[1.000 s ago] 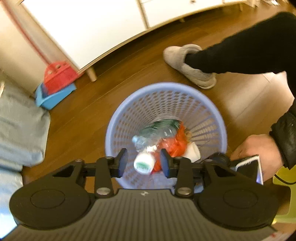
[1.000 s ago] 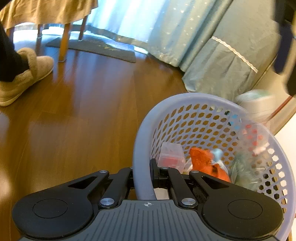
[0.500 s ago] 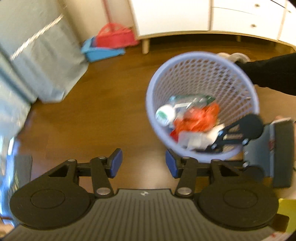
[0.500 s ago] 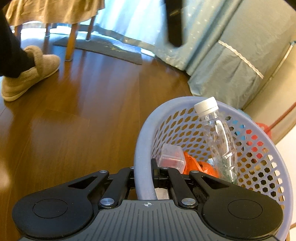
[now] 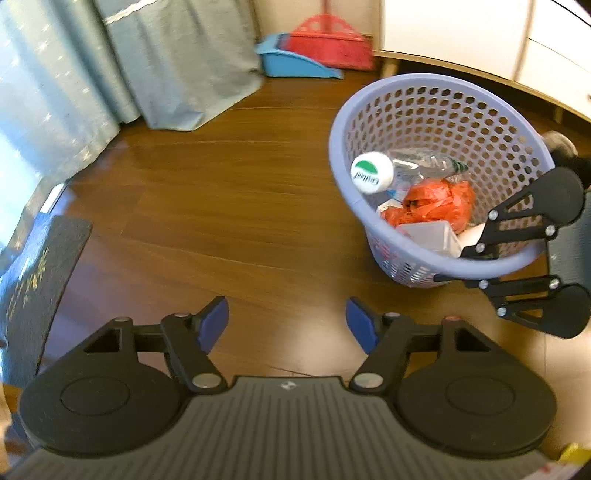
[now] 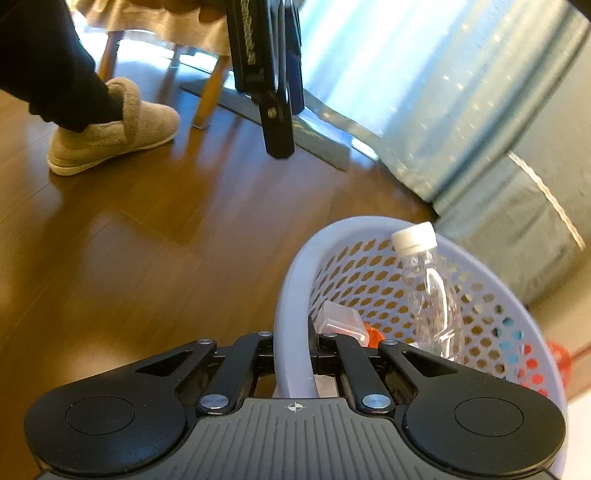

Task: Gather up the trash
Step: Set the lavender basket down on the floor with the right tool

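Note:
A lavender mesh basket (image 5: pixel 334 155) stands on the wooden floor at the right of the left wrist view. Inside it a clear plastic bottle (image 5: pixel 413 170) with a white cap leans on the wall, above a crumpled orange bag (image 5: pixel 432 203) and a clear plastic box (image 5: pixel 432 236). My right gripper (image 6: pixel 293 350) is shut on the basket's near rim (image 6: pixel 291 288), and the bottle (image 6: pixel 424 295) rises just beyond it. Well left of the basket, my left gripper (image 5: pixel 287 321) hangs open over bare floor with nothing between its blue pads.
A foot in a beige slipper (image 6: pixel 110 133) rests on the floor to the left. Teal curtains (image 5: pixel 74 74) hang behind, with a dark mat (image 5: pixel 33 288) below them. A red broom (image 5: pixel 325 40), a blue dustpan (image 5: pixel 295 62) and a white cabinet (image 5: pixel 461 33) line the wall.
The bottle left my left gripper and dropped into the basket, where it now leans on the wall. The left gripper has swung away leftwards and opened wider. The right gripper kept its hold on the rim.

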Demonstrator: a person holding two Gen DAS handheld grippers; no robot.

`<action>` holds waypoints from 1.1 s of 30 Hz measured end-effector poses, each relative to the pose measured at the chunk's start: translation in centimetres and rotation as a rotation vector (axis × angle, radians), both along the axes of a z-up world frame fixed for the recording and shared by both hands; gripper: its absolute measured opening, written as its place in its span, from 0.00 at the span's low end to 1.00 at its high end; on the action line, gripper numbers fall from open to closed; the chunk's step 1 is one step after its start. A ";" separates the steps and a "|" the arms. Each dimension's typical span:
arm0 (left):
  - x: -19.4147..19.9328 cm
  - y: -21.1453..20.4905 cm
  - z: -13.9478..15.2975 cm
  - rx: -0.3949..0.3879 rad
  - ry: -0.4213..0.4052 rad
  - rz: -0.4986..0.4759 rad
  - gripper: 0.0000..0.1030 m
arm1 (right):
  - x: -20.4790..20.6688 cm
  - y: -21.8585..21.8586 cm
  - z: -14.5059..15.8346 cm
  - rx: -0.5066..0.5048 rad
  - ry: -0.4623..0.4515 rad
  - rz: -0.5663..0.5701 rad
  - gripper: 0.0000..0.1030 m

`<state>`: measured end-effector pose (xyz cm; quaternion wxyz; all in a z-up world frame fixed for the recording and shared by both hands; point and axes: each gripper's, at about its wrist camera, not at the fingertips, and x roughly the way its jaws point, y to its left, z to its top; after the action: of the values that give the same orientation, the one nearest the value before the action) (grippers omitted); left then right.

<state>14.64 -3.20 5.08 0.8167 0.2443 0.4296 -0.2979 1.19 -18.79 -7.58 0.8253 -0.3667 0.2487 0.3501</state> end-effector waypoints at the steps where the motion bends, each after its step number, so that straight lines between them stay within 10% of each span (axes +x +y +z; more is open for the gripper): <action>1: 0.4 0.1 -0.2 -0.002 -0.001 0.020 0.65 | 0.7 -0.3 0.1 0.005 0.001 0.015 0.01; 13: 2.2 -0.8 -1.2 -0.103 0.083 0.120 0.69 | 2.7 -2.6 -0.1 0.021 0.003 0.017 0.07; 18: 1.1 -1.3 -0.9 -0.129 0.108 0.155 0.72 | 1.3 -2.1 -0.6 -0.005 -0.037 -0.018 0.65; 33: -2.6 0.3 3.1 -0.238 0.020 0.291 0.89 | -2.7 -2.2 4.6 0.063 -0.110 -0.136 0.67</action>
<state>12.07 -2.91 8.14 0.8701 0.0782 0.4301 -0.2277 -1.48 -21.01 -2.96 0.8707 -0.3416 0.2162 0.2803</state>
